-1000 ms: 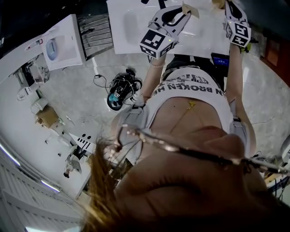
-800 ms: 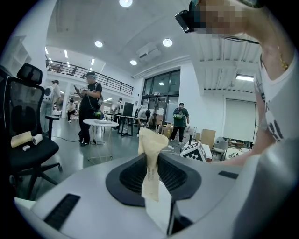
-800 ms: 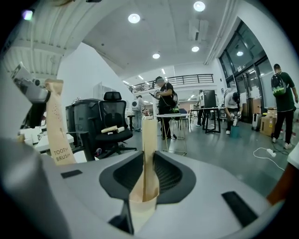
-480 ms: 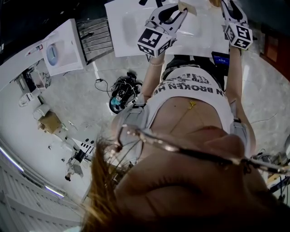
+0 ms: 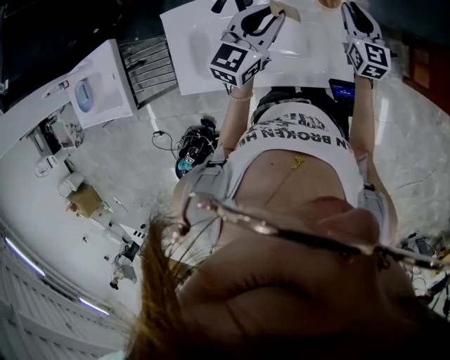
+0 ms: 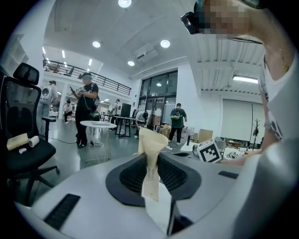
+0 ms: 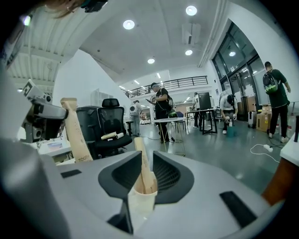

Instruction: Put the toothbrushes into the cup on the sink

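Observation:
My left gripper (image 6: 150,161) is shut on a toothbrush in a beige paper wrapper (image 6: 149,163), which stands upright between the pads; the head view shows this wrapper (image 5: 285,10) over the white sink (image 5: 204,49). My right gripper (image 7: 144,170) hangs just above a white cup (image 7: 140,201). A bare toothbrush (image 7: 142,161) stands in that cup and reaches up into the gap between the jaws. Those jaws have just been closing, but the pads stand apart from the brush. The left gripper (image 7: 42,116) and its wrapped brush (image 7: 74,135) also show at the left of the right gripper view.
An orange-brown object (image 7: 280,184) stands close at my right. A black office chair (image 6: 23,154) with paper rolls and a round white table (image 6: 97,124) stand beyond the sink, with people further back. On the floor lie a dark bag and cables (image 5: 193,148).
In the head view both grippers sit slightly nearer the top edge, the right one a little more. The left keeps its hold on the wrapped toothbrush.

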`<state>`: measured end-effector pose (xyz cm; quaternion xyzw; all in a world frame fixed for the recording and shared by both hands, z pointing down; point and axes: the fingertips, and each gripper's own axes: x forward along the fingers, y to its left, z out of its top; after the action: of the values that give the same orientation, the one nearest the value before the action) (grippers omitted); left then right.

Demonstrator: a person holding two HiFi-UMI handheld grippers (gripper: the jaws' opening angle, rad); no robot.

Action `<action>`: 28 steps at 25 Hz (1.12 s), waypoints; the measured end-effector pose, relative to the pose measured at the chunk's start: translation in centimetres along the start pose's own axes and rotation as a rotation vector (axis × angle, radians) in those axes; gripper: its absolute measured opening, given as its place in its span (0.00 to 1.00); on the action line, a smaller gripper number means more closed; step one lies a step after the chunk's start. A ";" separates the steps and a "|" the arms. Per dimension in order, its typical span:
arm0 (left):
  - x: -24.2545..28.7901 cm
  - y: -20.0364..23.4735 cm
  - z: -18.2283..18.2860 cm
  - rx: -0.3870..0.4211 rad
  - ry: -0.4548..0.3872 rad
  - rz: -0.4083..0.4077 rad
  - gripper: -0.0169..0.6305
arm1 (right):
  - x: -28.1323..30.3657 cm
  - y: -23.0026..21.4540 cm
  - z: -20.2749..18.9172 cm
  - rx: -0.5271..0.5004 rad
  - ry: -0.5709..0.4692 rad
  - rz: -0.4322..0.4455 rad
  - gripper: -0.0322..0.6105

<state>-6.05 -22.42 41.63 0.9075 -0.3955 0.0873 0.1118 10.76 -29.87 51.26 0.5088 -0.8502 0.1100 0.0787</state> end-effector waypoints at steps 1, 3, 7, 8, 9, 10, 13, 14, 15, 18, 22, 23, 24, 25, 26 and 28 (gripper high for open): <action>0.1 0.0 0.0 0.001 0.000 -0.003 0.15 | -0.2 0.1 0.1 -0.008 0.000 -0.004 0.18; 0.4 0.0 0.1 0.003 0.000 -0.012 0.15 | -0.6 0.1 0.2 -0.017 -0.001 -0.012 0.14; 1.5 -0.1 0.5 0.013 -0.007 -0.038 0.15 | -1.6 0.1 0.3 -0.011 0.004 -0.026 0.11; 1.8 -0.1 0.7 0.018 -0.010 -0.046 0.15 | -1.9 0.0 0.3 -0.009 0.005 -0.030 0.11; 2.2 -0.3 0.9 0.022 -0.013 -0.054 0.15 | -2.2 -0.1 0.4 -0.006 0.005 -0.034 0.11; 2.6 -0.4 1.1 0.027 -0.016 -0.063 0.15 | -2.6 -0.2 0.4 -0.003 0.005 -0.037 0.11; 3.9 -0.9 1.5 0.038 -0.017 -0.093 0.15 | -3.6 -0.6 0.4 0.012 0.002 -0.049 0.11; 4.3 -1.0 1.6 0.042 -0.015 -0.103 0.15 | -3.9 -0.6 0.4 0.017 0.002 -0.053 0.11; 4.7 -1.2 1.6 0.046 -0.014 -0.114 0.15 | -4.1 -0.6 0.4 0.019 0.002 -0.058 0.11; 5.9 -1.6 1.7 0.051 -0.015 -0.144 0.15 | -4.9 -0.9 0.0 0.021 0.008 -0.074 0.11; 7.3 -2.1 1.8 0.058 -0.012 -0.172 0.15 | -5.6 -1.7 -0.2 0.029 0.013 -0.090 0.11; 7.7 -2.1 1.7 0.059 -0.013 -0.176 0.15 | -5.8 -1.8 -0.2 0.030 0.014 -0.092 0.11; 8.1 -2.2 1.7 0.063 -0.014 -0.178 0.15 | -5.9 -1.9 -0.2 0.031 0.012 -0.095 0.11; 8.4 -2.2 1.7 0.068 -0.014 -0.177 0.15 | -6.1 -1.9 -0.2 0.033 0.011 -0.097 0.11; 8.7 -2.2 1.7 0.074 -0.016 -0.174 0.15 | -6.3 -2.0 -0.3 0.037 0.009 -0.099 0.11; 9.3 -2.1 1.6 0.084 -0.025 -0.164 0.15 | -6.6 -1.9 -0.7 0.047 0.011 -0.101 0.11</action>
<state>1.89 -27.96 42.16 0.9416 -0.3173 0.0833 0.0754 15.59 -24.96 50.46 0.5520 -0.8203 0.1284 0.0770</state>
